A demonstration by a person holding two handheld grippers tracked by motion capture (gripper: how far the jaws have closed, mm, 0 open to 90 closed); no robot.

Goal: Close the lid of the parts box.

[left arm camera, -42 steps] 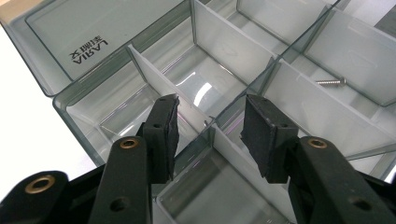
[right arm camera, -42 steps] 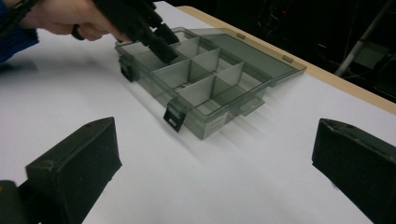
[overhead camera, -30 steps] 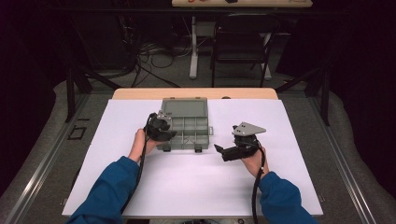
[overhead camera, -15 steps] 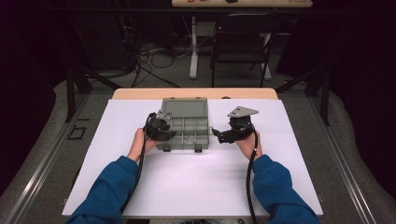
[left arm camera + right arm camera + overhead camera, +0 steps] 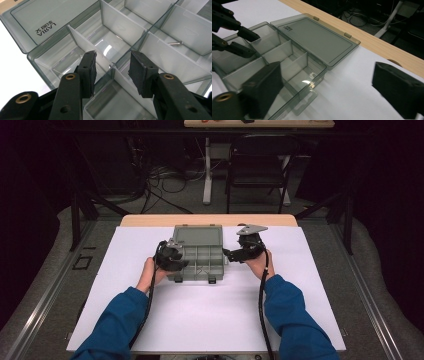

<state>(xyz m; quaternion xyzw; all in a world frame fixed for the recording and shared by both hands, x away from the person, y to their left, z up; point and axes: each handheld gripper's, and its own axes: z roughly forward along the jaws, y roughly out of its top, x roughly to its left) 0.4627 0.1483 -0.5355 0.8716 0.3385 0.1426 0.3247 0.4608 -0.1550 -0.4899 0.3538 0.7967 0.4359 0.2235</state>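
Grey organizer box (image 5: 197, 252), left gripper (image 5: 113, 65) half-open astride its divider (image 5: 86, 47), perhaps touching, right gripper (image 5: 324, 82) wide, narrowing, empty.

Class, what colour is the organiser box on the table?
Smoky translucent grey box; clearest in the left gripper view.

A dark room: grey floor (image 5: 360, 285), a black folding chair (image 5: 260, 165), tangled cables (image 5: 160, 180) beyond the wooden table (image 5: 150, 220).

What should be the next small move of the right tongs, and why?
Probably ease the right tongs further toward the open box and close on its wall: the jaws have just been closing with nothing between them, and the left tongs straddle a divider at its other side.
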